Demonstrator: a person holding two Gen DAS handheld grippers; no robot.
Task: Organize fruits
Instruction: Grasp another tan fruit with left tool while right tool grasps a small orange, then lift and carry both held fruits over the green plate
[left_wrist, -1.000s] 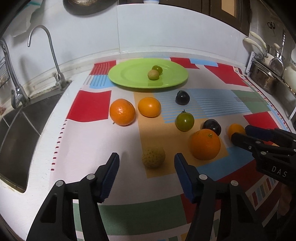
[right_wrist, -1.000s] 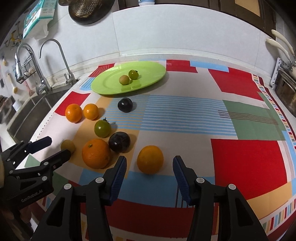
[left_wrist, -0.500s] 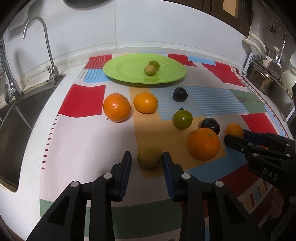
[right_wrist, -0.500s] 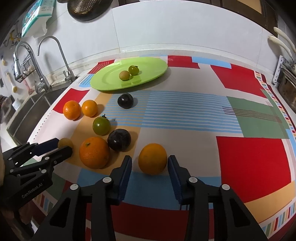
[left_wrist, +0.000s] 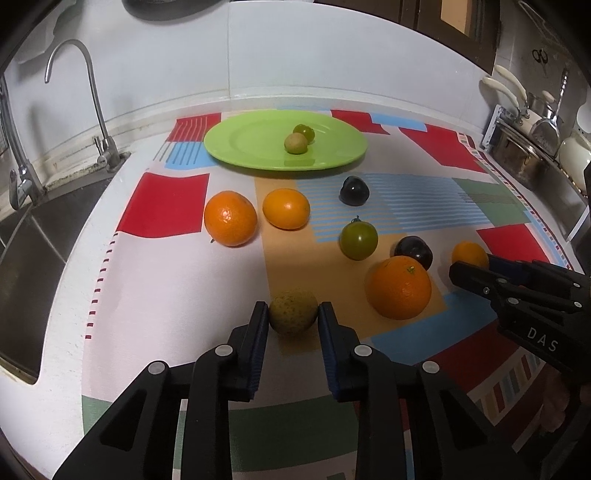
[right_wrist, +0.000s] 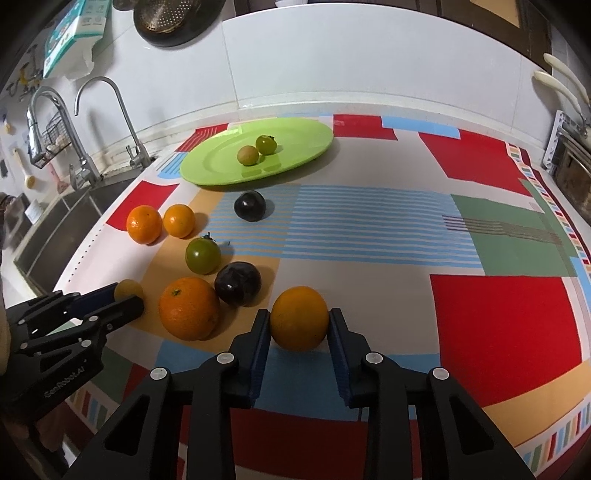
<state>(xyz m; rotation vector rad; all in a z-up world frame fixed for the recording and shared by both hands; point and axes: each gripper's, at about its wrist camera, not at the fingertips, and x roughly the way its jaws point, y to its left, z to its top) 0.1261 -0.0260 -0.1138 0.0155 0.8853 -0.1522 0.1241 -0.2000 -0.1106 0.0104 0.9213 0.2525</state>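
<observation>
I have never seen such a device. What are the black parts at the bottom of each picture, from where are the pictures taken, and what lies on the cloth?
There is no robot. A person holds a two-finger tool in each hand, and a camera on each looks forward along its fingers.

In the left camera's picture, the left hand-held gripper is closed on a small yellow-green fruit. In the right camera's picture, the right hand-held gripper is closed on a yellow-orange fruit.

On the patterned cloth lie three oranges, two dark plums and a green tomato. The green plate behind them holds two small green fruits.
</observation>
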